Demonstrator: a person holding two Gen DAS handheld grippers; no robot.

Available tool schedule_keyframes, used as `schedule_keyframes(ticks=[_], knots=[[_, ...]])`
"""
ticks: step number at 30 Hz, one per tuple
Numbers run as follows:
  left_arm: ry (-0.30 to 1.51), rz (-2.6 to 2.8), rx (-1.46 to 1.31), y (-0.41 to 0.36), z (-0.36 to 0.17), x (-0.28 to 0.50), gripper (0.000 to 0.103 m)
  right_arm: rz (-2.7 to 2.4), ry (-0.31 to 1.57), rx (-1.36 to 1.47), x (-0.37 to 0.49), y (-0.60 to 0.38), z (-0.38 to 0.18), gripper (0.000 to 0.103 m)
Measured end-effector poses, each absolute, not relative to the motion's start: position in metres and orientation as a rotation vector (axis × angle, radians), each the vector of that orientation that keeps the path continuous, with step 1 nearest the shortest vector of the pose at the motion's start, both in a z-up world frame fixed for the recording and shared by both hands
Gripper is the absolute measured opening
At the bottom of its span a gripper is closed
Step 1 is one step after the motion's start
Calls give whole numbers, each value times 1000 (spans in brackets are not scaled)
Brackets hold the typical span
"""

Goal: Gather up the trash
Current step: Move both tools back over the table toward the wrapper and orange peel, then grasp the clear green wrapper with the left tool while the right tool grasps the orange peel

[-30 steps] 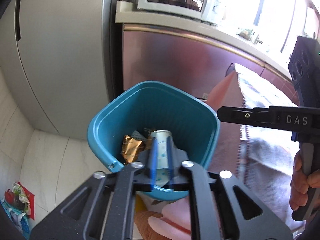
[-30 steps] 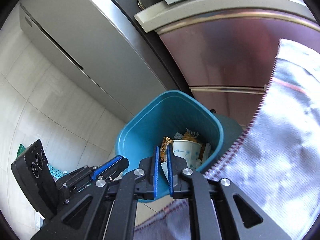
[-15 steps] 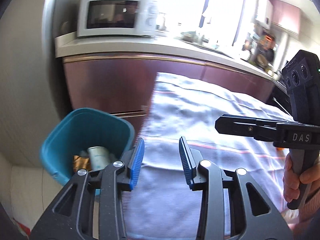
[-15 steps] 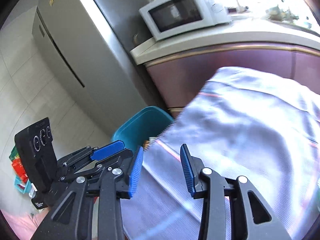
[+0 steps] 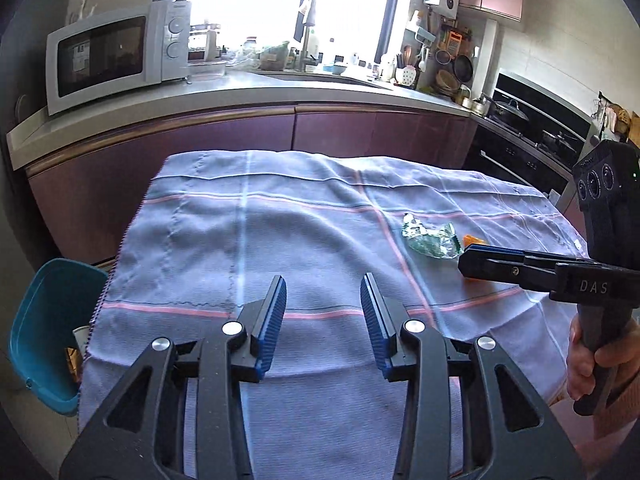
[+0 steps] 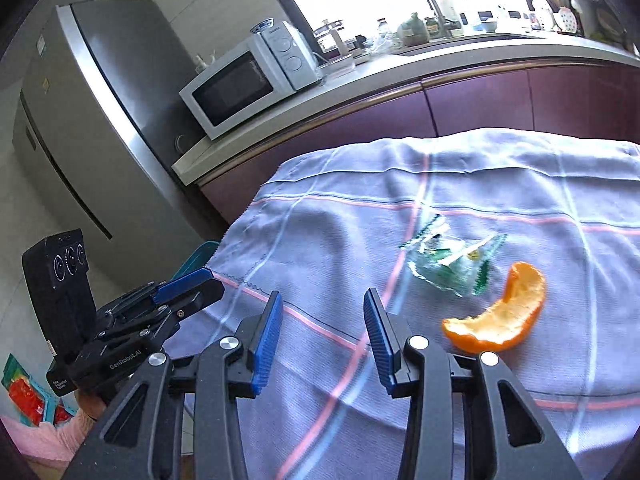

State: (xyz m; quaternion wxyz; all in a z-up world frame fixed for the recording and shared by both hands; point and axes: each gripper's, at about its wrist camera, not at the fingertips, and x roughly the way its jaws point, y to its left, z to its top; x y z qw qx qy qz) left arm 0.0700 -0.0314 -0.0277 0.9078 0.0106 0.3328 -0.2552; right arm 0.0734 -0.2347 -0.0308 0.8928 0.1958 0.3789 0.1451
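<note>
I see a striped lilac tablecloth [image 5: 280, 240] covering the table. A crumpled clear-green plastic wrapper [image 6: 448, 264] lies toward its right edge, a curved orange peel [image 6: 500, 320] just beside it, nearer me. A teal plastic bin [image 5: 36, 336] stands below the left edge. A white microwave [image 5: 112, 56] sits on the counter behind.

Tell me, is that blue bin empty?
No. The bin beside the cloth-covered table already holds trash: a paper cup's rim and a brown wrapper show inside. How full, cannot tell; the cloth hides most of it.
</note>
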Motion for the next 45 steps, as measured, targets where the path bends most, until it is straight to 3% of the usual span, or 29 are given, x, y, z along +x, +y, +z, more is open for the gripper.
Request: schedule_keyframes(ticks=[18, 34, 41, 45], knots=[[798, -650, 66, -108, -47, 104, 44, 82, 774, 482, 57, -335, -55, 40], [943, -746, 52, -182, -73, 166, 48, 123, 856, 566, 74, -345, -85, 39], [996, -771, 17, -190, -84, 181, 47, 134, 881, 570, 77, -345, -91, 20], [994, -783, 13, -193, -83, 185, 48, 134, 881, 571, 75, -346, -91, 14]])
